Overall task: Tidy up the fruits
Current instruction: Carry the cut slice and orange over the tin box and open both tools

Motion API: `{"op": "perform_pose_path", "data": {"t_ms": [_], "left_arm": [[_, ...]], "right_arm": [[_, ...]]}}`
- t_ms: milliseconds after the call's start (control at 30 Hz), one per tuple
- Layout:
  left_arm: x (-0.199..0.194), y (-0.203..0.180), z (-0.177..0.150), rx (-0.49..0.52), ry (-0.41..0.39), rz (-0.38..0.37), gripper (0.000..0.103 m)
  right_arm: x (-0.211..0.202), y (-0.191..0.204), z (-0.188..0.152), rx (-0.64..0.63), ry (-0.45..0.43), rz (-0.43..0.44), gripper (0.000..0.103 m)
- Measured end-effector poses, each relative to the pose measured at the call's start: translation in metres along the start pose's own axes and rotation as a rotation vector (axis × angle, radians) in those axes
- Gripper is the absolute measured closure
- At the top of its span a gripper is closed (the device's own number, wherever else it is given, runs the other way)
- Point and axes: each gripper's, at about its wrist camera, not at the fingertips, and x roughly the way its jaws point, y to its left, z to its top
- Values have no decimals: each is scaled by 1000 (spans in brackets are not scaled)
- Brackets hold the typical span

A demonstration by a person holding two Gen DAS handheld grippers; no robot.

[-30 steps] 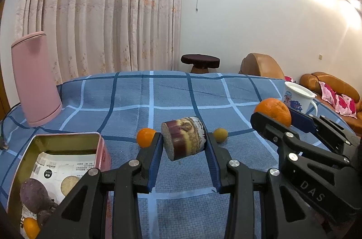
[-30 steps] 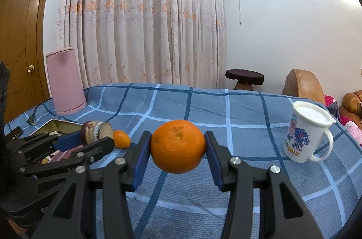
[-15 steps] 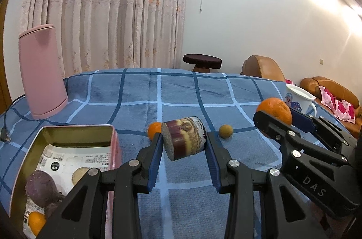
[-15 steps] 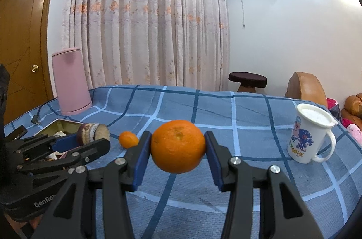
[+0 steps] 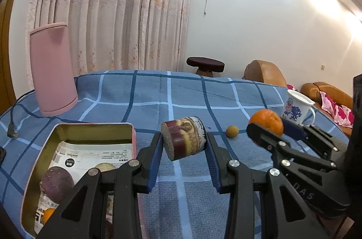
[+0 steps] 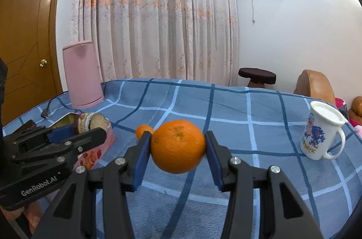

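My left gripper (image 5: 184, 146) is shut on a cut purple fruit piece (image 5: 183, 139) and holds it above the blue checked cloth, just right of the open tin box (image 5: 74, 129). The tin holds a purple fruit (image 5: 56, 182), a pale round fruit (image 5: 104, 167) and a small orange (image 5: 48, 215). My right gripper (image 6: 178, 148) is shut on a large orange (image 6: 177, 146), held above the cloth; it also shows in the left wrist view (image 5: 267, 124). A small tangerine (image 6: 142, 130) and a small brown-yellow fruit (image 5: 232, 131) lie on the cloth.
A pink kettle (image 5: 53, 71) with its cord stands at the back left. A white printed mug (image 6: 321, 132) stands on the right of the cloth. A dark stool (image 5: 205, 64) and brown sofas (image 5: 328, 94) lie beyond the table.
Both grippers have shifted left with their fruit. The tin box now sits closer beside my left gripper, and the small tangerine has slipped behind the held piece in the left wrist view.
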Motion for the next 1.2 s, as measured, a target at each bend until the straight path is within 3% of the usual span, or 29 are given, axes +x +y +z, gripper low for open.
{"op": "perform_pose_path", "data": {"t_ms": [367,533,733,1200], "left_arm": [[-29,37,7,-12,-12,65,64],[-45,72,15,-35,-21,141,64],[-42,105,14,-78,16,179,64],[-26,142,-2,-147,110,142,63]], "right_arm": [[7,36,18,-1,17,89,53],[9,68,31,-27,19,161,53],[17,110,35,-84,42,224,53],[41,149,0,-154,174,299,53]]}}
